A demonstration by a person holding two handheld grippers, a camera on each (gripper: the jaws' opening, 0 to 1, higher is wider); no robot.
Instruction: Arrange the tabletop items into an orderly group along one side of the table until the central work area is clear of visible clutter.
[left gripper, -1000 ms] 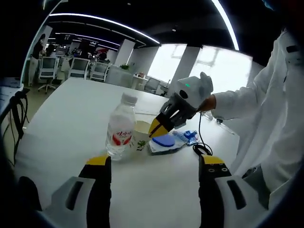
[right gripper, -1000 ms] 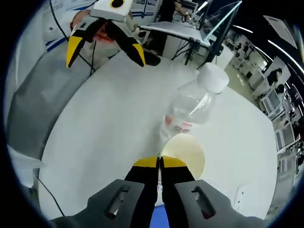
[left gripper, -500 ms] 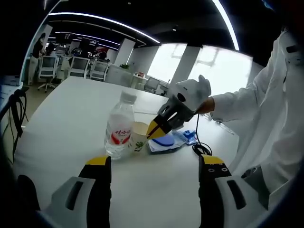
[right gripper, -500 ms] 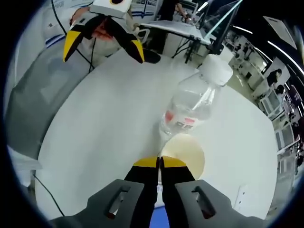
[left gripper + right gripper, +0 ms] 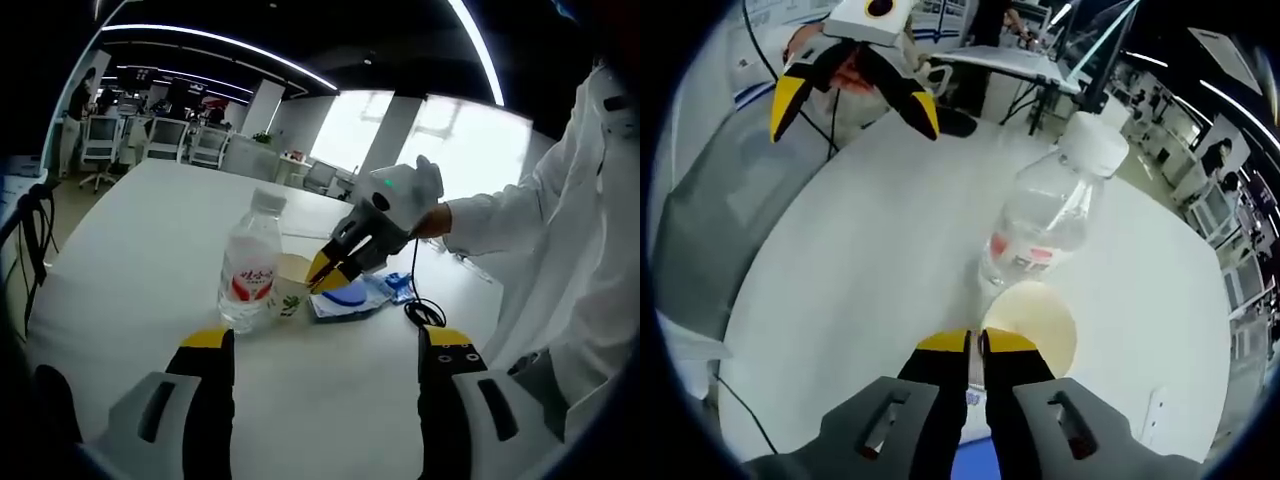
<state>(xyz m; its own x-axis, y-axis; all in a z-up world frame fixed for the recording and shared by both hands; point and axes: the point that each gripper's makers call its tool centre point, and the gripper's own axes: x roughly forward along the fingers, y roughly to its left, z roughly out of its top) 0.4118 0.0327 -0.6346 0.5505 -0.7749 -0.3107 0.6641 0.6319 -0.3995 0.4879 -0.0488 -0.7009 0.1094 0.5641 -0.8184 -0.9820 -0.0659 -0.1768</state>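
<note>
White table (image 5: 140, 250) stands before office chairs (image 5: 150, 142).

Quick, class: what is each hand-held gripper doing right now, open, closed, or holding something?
Left hand-held gripper: open, holding nothing.
Right hand-held gripper: jaws nearly closed at the rim of the paper cup; whether they grip it cannot be told.

The left gripper (image 5: 325, 345) has two broad black jaws capped with yellow tips, set on pale grey bases with dark oblong slots; small screw holes mark the right jaw under its yellow cap. The right gripper (image 5: 974, 342) has the same black jaws, yellow tips and grey slotted bases. Its white housing carries a small green light, and a black cable (image 5: 418, 300) trails from it. The person wears a white long sleeve (image 5: 510, 215).
</note>
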